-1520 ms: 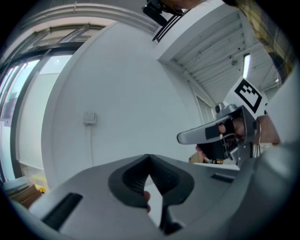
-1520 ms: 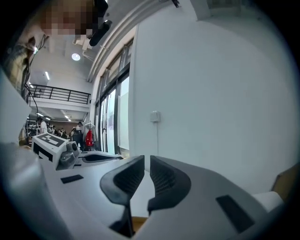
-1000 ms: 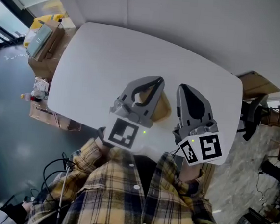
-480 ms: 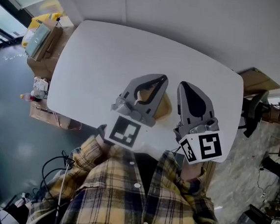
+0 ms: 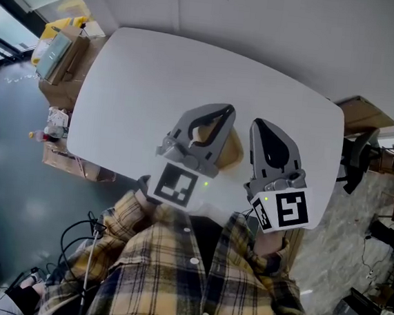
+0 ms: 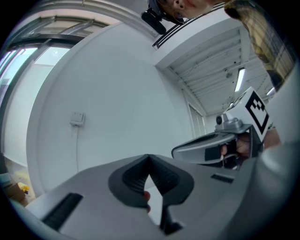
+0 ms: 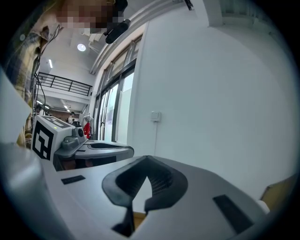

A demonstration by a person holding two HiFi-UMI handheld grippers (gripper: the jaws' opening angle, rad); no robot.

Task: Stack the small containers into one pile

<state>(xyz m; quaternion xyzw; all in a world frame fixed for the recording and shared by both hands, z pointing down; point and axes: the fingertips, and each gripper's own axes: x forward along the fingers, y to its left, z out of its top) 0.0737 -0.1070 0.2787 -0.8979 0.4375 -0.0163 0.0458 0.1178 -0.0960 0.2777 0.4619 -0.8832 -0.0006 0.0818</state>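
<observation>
A tan, wood-coloured container (image 5: 232, 150) rests on the white table (image 5: 148, 86) near its front edge, mostly hidden under my left gripper, so I cannot tell whether it is one piece or a pile. My left gripper (image 5: 225, 110) hovers over it, shut, with nothing between its jaws. Beside it on the right, my right gripper (image 5: 258, 124) is also shut and empty. Both gripper views look up at a white wall, with the left gripper (image 6: 149, 157) and the right gripper (image 7: 147, 158) showing their tips touching. A sliver of tan (image 7: 138, 218) shows below the right jaws.
Cardboard boxes (image 5: 62, 59) stand on the floor left of the table, and another box (image 5: 364, 118) and a dark chair (image 5: 353, 167) at its right end. A wall switch (image 7: 155, 115) sits on the wall ahead. My plaid-sleeved arms fill the near side.
Almost nothing: both shut grippers have only drifted slightly over the table's front edge.
</observation>
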